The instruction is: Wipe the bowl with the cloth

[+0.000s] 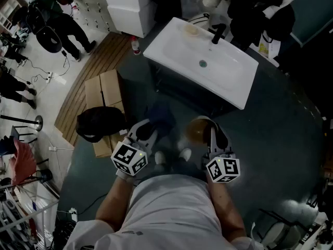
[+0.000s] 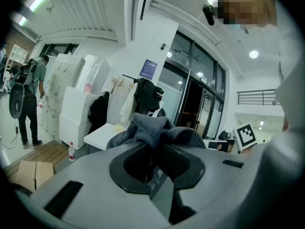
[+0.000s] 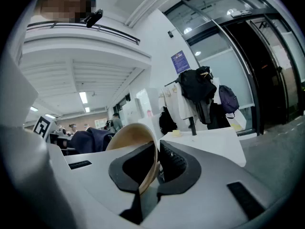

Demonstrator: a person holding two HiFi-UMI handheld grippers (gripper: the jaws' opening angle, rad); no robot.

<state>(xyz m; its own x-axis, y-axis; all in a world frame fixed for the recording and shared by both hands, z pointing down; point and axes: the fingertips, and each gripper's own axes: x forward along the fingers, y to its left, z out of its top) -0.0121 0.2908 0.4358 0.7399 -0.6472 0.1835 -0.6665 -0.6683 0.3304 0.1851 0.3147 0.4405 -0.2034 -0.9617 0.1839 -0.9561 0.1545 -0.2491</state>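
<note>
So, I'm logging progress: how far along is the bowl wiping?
Done: both things are picked up. The left gripper is shut on the dark blue cloth, and the right gripper is shut on the tan bowl by its rim. In hand: they are held side by side, apart. Left: the wiping itself, since cloth and bowl don't touch yet.

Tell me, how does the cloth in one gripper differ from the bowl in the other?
The cloth is dark blue, soft and bunched; the bowl is tan, stiff and smooth-rimmed. The left gripper holds the cloth as a wad; the right gripper pinches the bowl by its thin wall. Both are clamped between jaws, held side by side.
</note>
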